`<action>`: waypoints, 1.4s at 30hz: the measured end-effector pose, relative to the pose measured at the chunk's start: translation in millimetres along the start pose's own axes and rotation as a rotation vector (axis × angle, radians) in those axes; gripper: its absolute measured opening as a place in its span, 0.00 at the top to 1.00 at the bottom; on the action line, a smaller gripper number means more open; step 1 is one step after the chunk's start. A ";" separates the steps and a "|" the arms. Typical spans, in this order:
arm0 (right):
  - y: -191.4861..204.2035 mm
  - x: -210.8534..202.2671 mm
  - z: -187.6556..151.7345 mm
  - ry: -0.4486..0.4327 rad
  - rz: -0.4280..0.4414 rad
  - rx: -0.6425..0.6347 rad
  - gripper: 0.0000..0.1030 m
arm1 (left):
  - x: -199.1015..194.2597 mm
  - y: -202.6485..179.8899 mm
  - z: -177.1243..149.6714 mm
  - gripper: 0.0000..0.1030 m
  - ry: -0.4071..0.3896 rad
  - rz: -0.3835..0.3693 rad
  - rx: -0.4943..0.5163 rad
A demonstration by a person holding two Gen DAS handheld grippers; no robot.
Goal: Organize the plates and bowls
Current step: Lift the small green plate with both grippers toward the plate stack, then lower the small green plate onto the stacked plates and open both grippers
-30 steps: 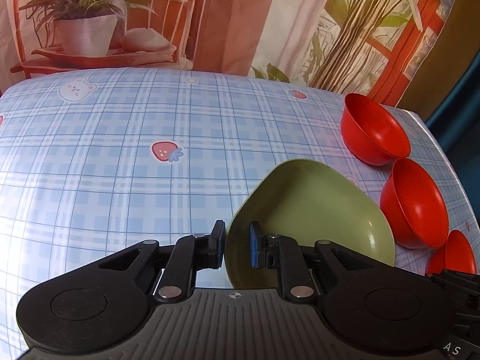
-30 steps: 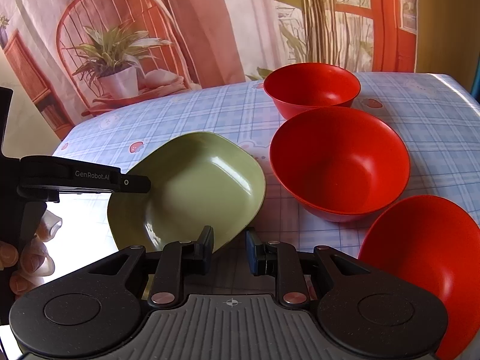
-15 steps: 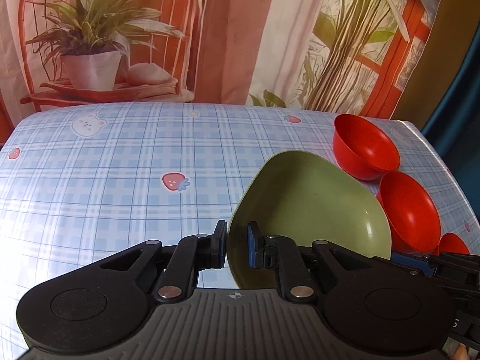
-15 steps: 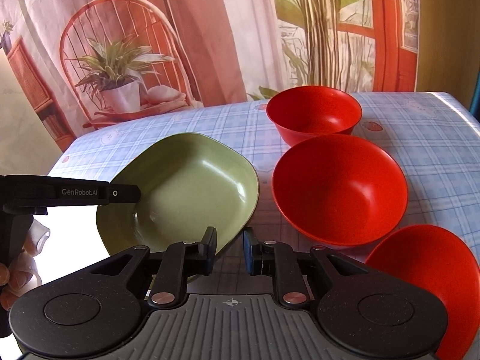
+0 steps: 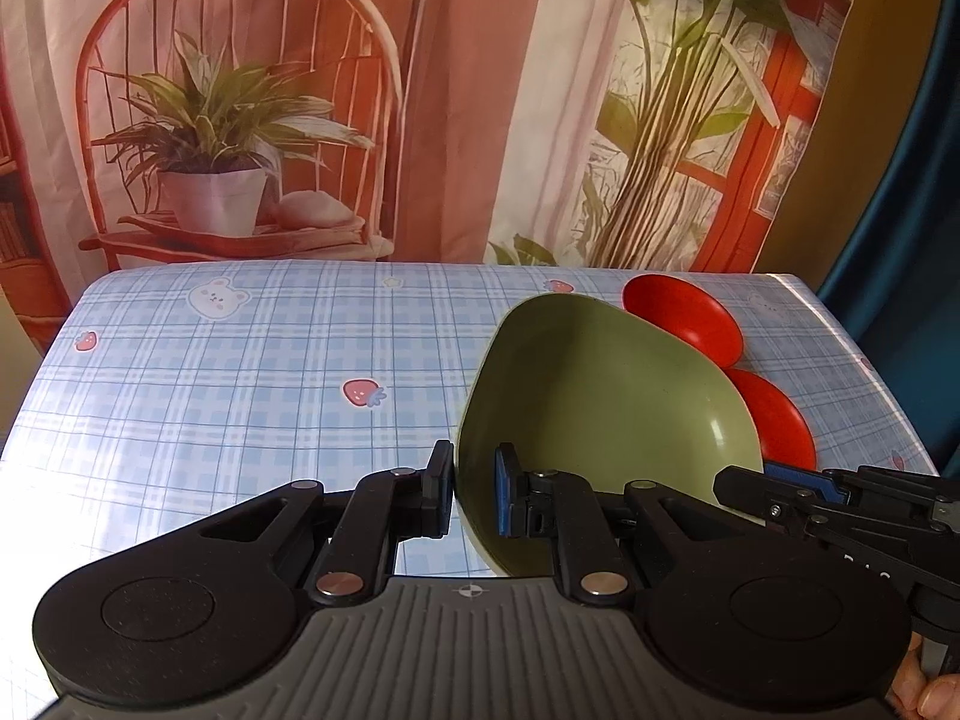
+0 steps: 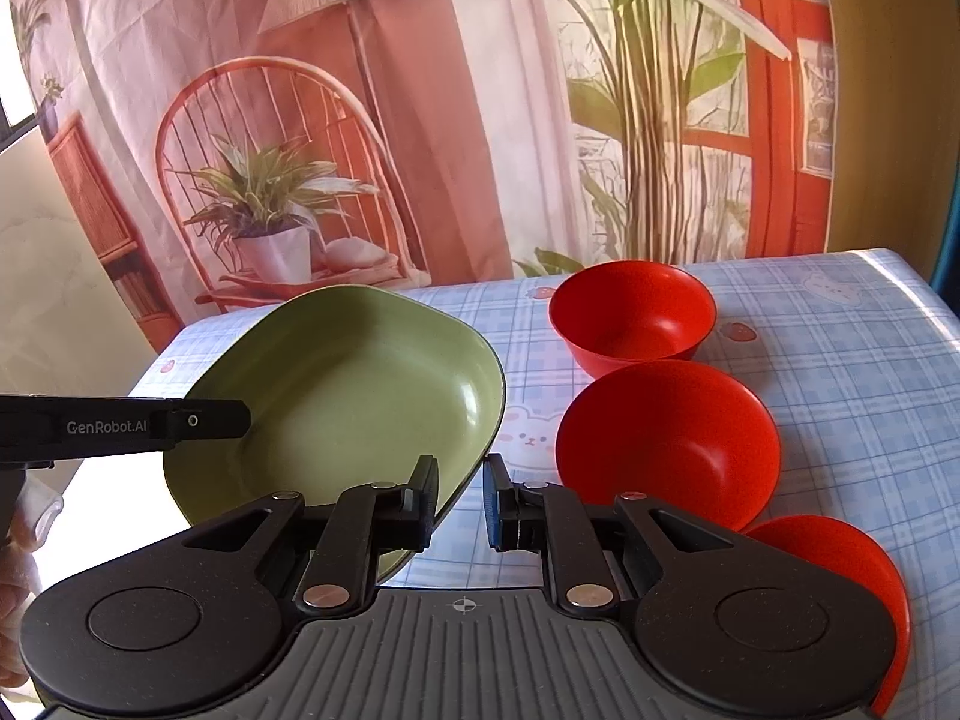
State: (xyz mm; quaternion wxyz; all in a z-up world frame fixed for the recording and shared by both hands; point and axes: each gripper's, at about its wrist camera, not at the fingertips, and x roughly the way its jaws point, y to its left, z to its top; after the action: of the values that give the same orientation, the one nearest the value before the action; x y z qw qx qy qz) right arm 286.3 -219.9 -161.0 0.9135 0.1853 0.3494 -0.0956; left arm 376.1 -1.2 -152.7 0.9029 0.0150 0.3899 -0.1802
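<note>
Blue checked tablecloth (image 5: 240,396) with bears and strawberries covers the table before a printed curtain (image 5: 420,90). Left gripper (image 5: 474,489) is clamped on the green plate (image 5: 600,396) rim, holding it tilted above the cloth. Right gripper (image 6: 459,501) has the plate's opposite edge between its nearly closed jaws. Three red bowls (image 6: 666,444) stand rightward.

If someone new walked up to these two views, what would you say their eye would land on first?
Most likely the green plate, lifted off the checked tablecloth and tilted, with the left gripper and right gripper each clamped on its rim at opposite sides. Next, the three red bowls in a row to its right: far, middle and near. Behind everything hangs a printed backdrop of a chair and plants.
</note>
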 end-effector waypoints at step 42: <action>2.2 -61.3 -57.2 0.027 0.023 -0.048 0.85 | -66.2 -35.1 -104.4 0.83 0.080 0.030 -0.084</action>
State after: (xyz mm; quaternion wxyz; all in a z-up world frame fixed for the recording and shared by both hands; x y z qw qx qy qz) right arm 207.3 -191.9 -158.3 0.9138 0.1689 0.3619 -0.0740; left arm 249.6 4.3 -174.4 0.8889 -0.0100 0.4329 -0.1494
